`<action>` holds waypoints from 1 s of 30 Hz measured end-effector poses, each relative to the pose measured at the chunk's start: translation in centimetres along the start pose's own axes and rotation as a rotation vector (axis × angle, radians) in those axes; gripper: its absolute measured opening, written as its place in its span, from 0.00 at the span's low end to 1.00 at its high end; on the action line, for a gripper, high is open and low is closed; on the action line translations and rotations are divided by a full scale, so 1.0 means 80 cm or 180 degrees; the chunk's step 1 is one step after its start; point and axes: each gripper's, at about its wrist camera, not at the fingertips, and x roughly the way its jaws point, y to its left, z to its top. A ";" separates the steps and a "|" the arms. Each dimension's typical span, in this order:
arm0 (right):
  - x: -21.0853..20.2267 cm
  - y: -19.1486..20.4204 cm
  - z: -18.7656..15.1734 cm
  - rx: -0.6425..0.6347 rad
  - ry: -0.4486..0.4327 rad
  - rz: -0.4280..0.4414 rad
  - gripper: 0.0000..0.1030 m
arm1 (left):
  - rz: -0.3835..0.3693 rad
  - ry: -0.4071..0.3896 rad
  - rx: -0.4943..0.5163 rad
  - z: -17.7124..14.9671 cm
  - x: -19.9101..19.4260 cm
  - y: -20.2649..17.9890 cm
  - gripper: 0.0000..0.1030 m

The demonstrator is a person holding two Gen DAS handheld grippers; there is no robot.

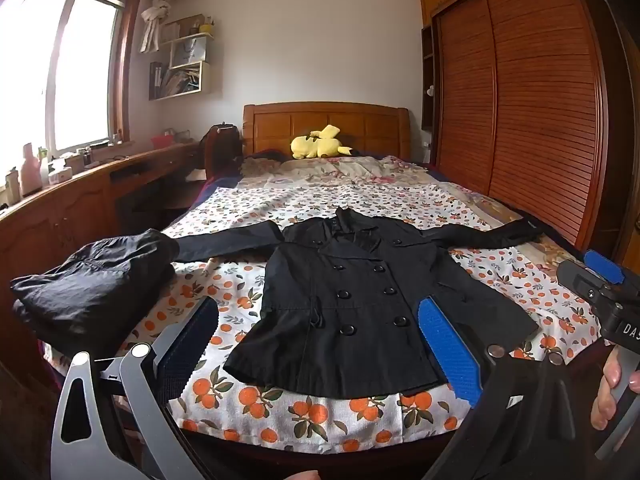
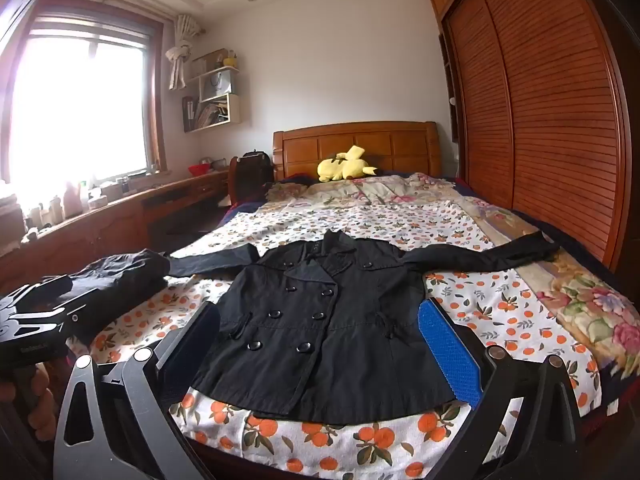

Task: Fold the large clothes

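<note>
Both tools, the left gripper [image 1: 324,344] and the right gripper [image 2: 320,344], hover with jaws spread wide and empty short of the hem of the black coat [image 1: 360,300], which lies face up, buttoned and sleeves outstretched, on the orange-print sheet [image 1: 320,412] at the foot of the bed. Folding appears not yet begun; the next move likely calls for pinching a sleeve or side edge and carrying it inward. Room is open beyond the collar, whereas a folded dark garment [image 1: 92,284] touches the left sleeve end and the right sleeve nears the bed's edge.
</note>
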 end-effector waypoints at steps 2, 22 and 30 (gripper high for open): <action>0.000 0.001 0.000 -0.0009 0.0008 -0.0007 0.93 | 0.0001 0.0011 -0.0002 0.000 0.000 0.000 0.98; 0.000 0.002 -0.001 -0.0004 0.0006 -0.0006 0.93 | 0.0025 -0.0010 0.0013 0.000 0.000 0.000 0.98; 0.000 0.002 -0.001 -0.0005 0.0006 -0.0009 0.93 | 0.0022 -0.0012 0.0013 0.000 0.000 0.000 0.98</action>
